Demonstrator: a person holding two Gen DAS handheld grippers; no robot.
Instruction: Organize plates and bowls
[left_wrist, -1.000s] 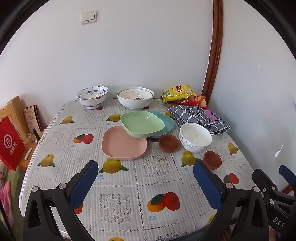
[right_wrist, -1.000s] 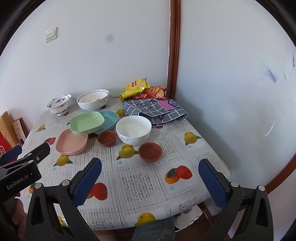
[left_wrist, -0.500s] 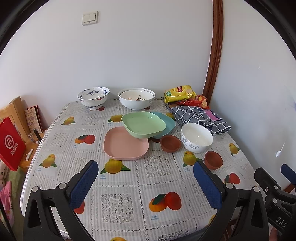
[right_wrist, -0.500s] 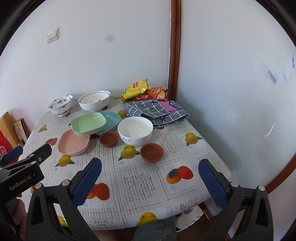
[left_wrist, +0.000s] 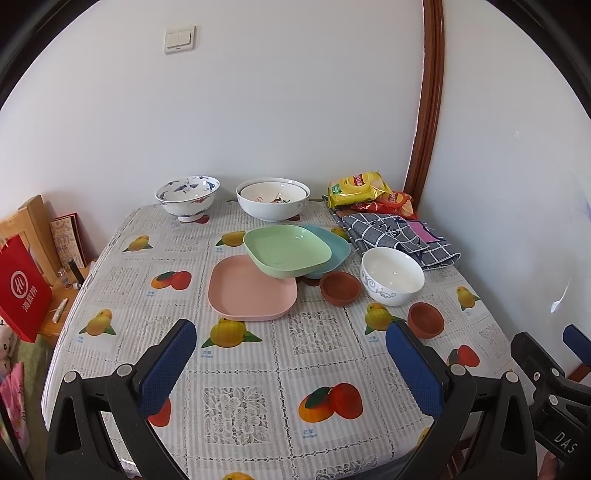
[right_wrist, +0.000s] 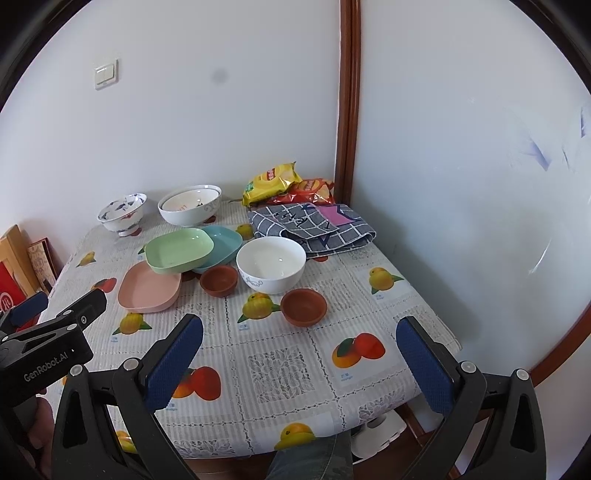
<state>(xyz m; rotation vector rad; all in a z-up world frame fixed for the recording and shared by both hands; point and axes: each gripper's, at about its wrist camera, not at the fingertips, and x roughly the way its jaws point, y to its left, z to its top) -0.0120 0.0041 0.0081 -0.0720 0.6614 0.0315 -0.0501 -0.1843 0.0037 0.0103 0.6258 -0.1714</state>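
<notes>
On the fruit-print tablecloth (left_wrist: 240, 398) a green plate (left_wrist: 286, 250) (right_wrist: 179, 249) leans on a teal plate (left_wrist: 332, 245) (right_wrist: 227, 240), partly over a pink plate (left_wrist: 251, 290) (right_wrist: 149, 290). A white bowl (left_wrist: 391, 275) (right_wrist: 271, 264) and two small brown bowls (left_wrist: 340, 287) (left_wrist: 425, 319) sit to the right. A blue-patterned bowl (left_wrist: 187, 197) and a large white bowl (left_wrist: 272, 197) stand at the back. My left gripper (left_wrist: 291, 365) and right gripper (right_wrist: 299, 356) hover open over the near table edge, both empty and well short of the dishes.
Snack bags (left_wrist: 358, 186) and a folded checked cloth (left_wrist: 399, 236) lie at the back right corner by the wall. A red paper bag (left_wrist: 22, 291) and wooden frames (left_wrist: 35, 221) stand left of the table. A person's leg (right_wrist: 310, 459) shows below the table edge.
Both wrist views have risen and drawn back a little, so the dishes sit slightly lower and nearer. Nothing on the table has moved; both grippers stay open.
</notes>
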